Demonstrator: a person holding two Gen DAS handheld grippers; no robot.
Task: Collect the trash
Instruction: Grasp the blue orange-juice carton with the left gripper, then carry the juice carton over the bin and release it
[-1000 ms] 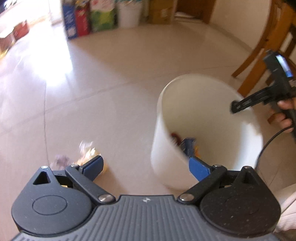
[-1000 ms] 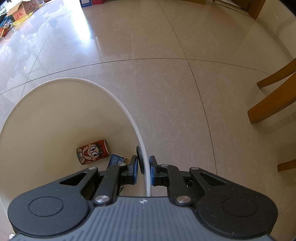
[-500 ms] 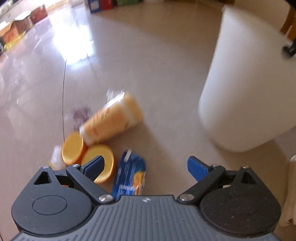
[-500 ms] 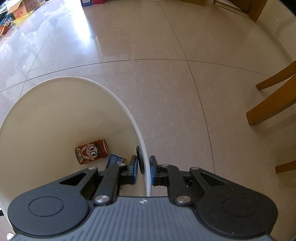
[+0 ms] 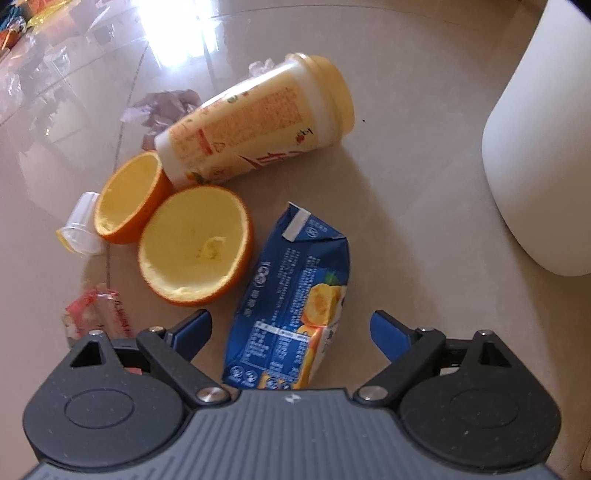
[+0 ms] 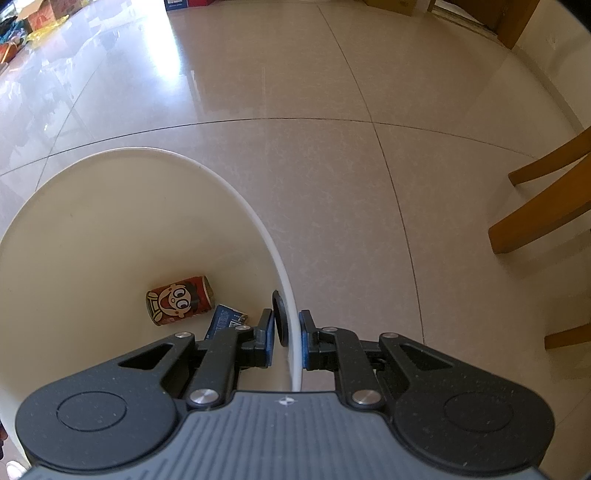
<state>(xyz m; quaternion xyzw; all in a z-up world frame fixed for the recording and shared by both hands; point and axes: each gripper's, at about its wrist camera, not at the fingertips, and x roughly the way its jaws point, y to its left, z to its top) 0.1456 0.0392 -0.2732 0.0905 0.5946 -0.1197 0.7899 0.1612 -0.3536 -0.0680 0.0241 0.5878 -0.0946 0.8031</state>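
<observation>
now left gripper (image 5: 290, 326) closing, juice carton (image 5: 295, 291) between jaws, pads not yet touching. carton light, probably empty, crushable: grip across flat sides mid-body. orange peel (image 5: 195, 251) at ten o'clock. right gripper (image 6: 287, 338) clamped on bin (image 6: 284, 280) rim.

- You have wooden chair legs (image 6: 535, 225) at the right, standing on glossy beige floor tiles (image 6: 332, 177).
- Cardboard boxes (image 6: 48, 9) sit far off, top left.

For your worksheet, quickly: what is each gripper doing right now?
Left gripper: open, fingers closing around the blue juice carton, not pressing it.
Right gripper: shut on the white bin rim.
</observation>
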